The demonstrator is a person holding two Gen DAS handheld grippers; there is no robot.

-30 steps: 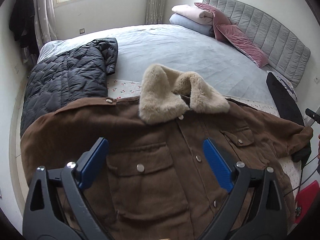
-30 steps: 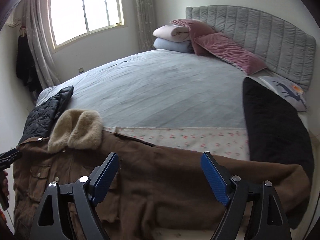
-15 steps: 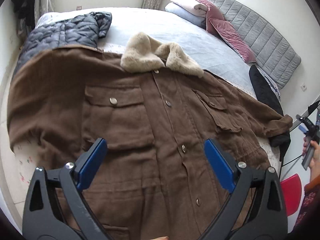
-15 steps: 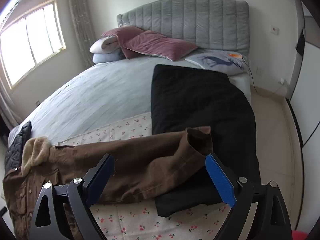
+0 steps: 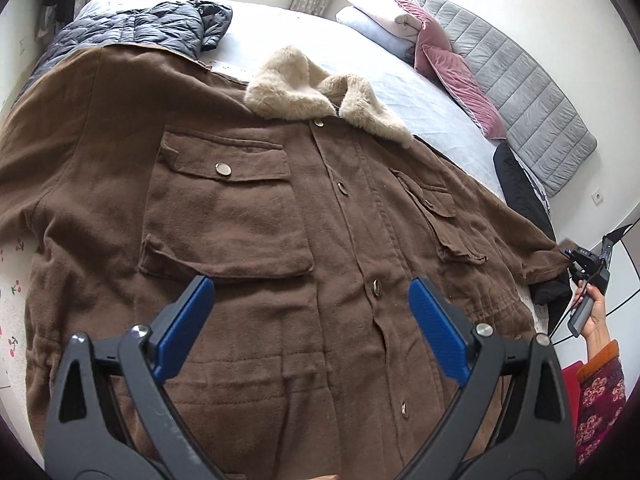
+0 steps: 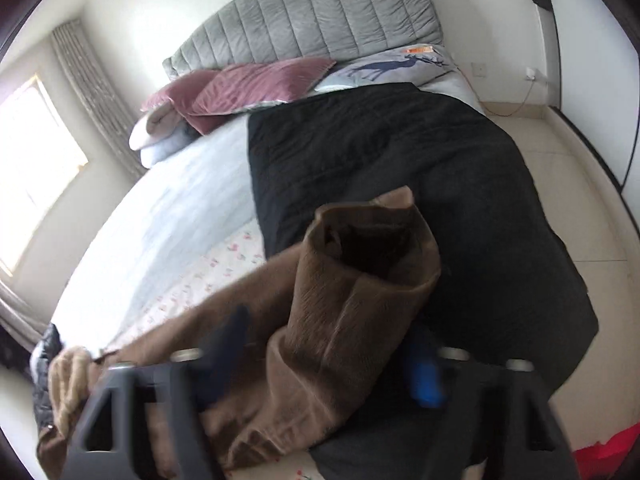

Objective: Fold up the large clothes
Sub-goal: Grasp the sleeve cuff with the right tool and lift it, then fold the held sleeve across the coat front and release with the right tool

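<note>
Brown coat [image 5: 280, 240] spread on bed [image 5: 420, 92] w/ grey headboard [image 5: 520, 80], pink pillows [image 5: 460, 76]

The right claw [image 6: 328, 360], blurred, has the brown coat's sleeve [image 6: 360, 280] between its blue pads, cuff opening upward over the black blanket [image 6: 400, 152] on the bed [image 6: 180, 208]

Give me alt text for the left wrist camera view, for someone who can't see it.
A brown coat with a beige fur collar lies buttoned and face up on a bed, with the open left gripper hovering over its lower front. A dark quilted jacket lies beyond its shoulder, and pink pillows rest by the grey headboard.
</note>
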